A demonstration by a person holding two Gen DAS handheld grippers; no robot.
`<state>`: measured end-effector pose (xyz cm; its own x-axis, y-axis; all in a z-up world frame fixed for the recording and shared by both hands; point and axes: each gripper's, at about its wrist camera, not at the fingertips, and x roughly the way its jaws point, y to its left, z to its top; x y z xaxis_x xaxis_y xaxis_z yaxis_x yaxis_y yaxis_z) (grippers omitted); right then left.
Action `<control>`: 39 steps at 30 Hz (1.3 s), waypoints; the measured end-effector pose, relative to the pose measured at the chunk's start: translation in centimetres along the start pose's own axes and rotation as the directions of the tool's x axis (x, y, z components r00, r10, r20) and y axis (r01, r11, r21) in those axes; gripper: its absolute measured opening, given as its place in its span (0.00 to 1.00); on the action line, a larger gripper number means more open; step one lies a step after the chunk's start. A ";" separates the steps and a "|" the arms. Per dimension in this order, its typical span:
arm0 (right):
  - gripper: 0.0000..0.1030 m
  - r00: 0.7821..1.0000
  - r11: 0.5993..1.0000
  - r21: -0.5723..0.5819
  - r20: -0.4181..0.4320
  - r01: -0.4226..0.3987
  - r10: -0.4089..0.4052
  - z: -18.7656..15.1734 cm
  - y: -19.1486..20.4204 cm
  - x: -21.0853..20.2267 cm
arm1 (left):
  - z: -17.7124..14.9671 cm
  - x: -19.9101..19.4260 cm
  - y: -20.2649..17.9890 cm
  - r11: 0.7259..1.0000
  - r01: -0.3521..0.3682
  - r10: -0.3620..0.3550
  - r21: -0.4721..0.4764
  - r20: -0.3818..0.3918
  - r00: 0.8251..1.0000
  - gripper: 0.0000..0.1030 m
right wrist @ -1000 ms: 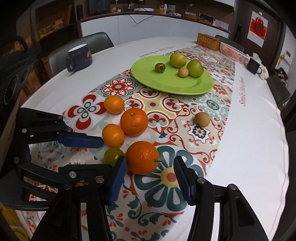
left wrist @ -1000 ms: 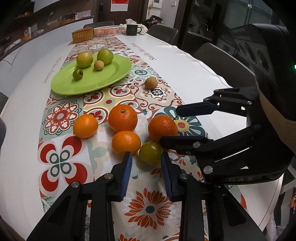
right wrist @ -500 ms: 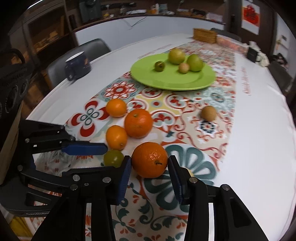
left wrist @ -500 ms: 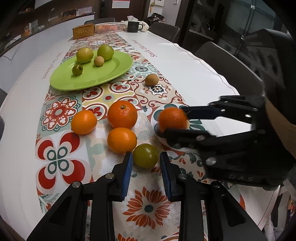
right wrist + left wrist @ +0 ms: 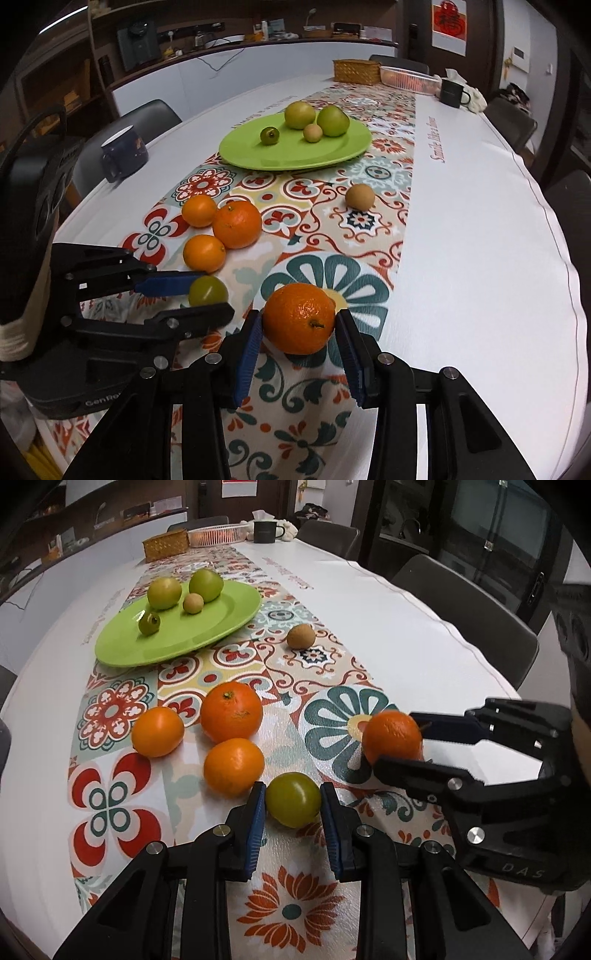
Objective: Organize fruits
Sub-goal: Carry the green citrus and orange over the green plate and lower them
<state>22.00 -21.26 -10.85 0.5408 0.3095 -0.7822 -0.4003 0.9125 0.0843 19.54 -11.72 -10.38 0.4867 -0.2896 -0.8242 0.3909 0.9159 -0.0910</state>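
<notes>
My left gripper [image 5: 292, 800] has its blue pads around a small green fruit [image 5: 293, 799] on the patterned runner; whether they press on it I cannot tell. My right gripper [image 5: 299, 324] is shut on an orange [image 5: 300, 318], which also shows in the left wrist view [image 5: 392, 738]. Three more oranges [image 5: 231, 717] lie in a cluster to the left. A green plate [image 5: 207, 627] farther back holds several green and tan fruits. A brown kiwi-like fruit [image 5: 301, 636] lies alone beside the plate.
A dark blue mug [image 5: 123, 153] stands at the table's left edge. A wicker basket [image 5: 356, 72], a plastic basket [image 5: 410, 79] and a black mug [image 5: 452, 94] stand at the far end. Chairs ring the table.
My right gripper closed on the orange and carried it to the right, away from the cluster. My left gripper moved forward until the green fruit sat between its pads.
</notes>
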 end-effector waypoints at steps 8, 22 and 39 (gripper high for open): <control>0.41 1.000 1.000 0.030 0.023 -0.009 0.009 -0.4 0.6 -1.3 | 0.4 -2.6 -0.1 1.000 -0.014 0.014 0.002 0.050 0.999 0.29; 0.41 0.991 1.000 0.028 0.131 -0.001 -0.003 2.7 2.9 -4.7 | 1.2 -7.7 2.4 0.996 -0.084 0.089 -0.039 0.152 0.984 0.29; 0.41 0.971 1.000 -0.002 0.240 0.023 -0.021 11.0 4.4 -4.4 | 7.1 -9.4 7.4 0.985 -0.162 0.170 -0.051 0.257 0.951 0.29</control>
<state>25.99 -15.71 -0.22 0.7107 0.3449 -0.6131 -0.3895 0.9187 0.0652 23.34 -4.18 0.66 0.7299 -0.1913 -0.6562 0.2667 0.9636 0.0157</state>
